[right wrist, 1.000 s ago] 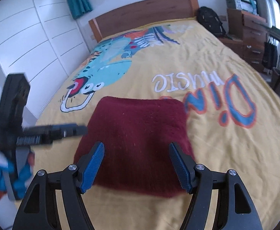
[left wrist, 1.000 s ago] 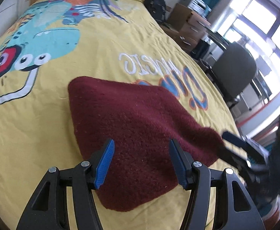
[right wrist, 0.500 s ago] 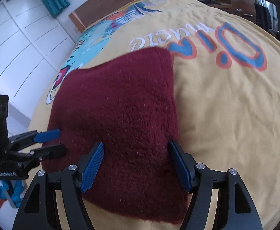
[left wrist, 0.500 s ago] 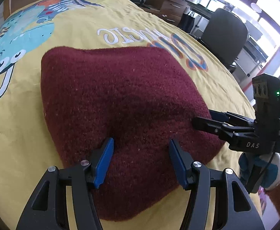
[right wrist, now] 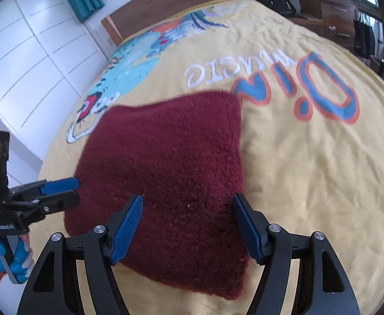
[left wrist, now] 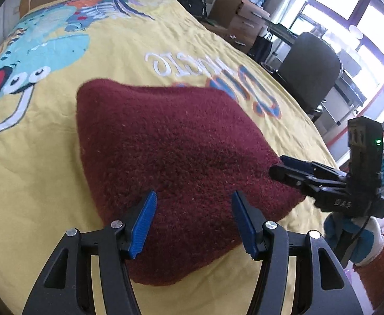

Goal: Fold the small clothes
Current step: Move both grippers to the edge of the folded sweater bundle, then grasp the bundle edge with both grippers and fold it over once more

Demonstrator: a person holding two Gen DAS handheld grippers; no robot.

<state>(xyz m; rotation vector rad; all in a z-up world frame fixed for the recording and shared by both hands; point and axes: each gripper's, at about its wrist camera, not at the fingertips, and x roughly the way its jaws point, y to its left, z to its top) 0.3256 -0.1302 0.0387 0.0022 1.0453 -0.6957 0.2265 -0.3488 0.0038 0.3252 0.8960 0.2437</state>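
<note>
The bed [left wrist: 60, 136], under its yellow cartoon-print cover, fills both views and carries the one task item: a dark red fleece garment [left wrist: 181, 157] lying flat near the foot edge, already a compact, roughly square packet with rounded corners.

Compared with half a second ago, both wrist views have drawn back a little. The garment then swelled to fill most of each frame; now more yellow cover shows around it, and the printed lettering beyond its far edge is in sight again. It keeps the same outline and the same spot on the bed, so nothing has been lifted or turned over in that interval. My reading is that a fold has been laid down and both tools are easing off it, or resetting for another fold; which of the two, these views do not settle.

The left gripper [left wrist: 193, 220] hangs over the near edge of the garment with its jaws spread wide and nothing between them; the fleece lies below and ahead of the blue pads [left wrist: 143, 223], whether touching them I cannot tell. The right gripper [right wrist: 188, 225] likewise has its jaws spread and empty, straddling the garment's near right portion. Seen from the left wrist, its tips meet the garment's right edge [left wrist: 276, 162].
</note>
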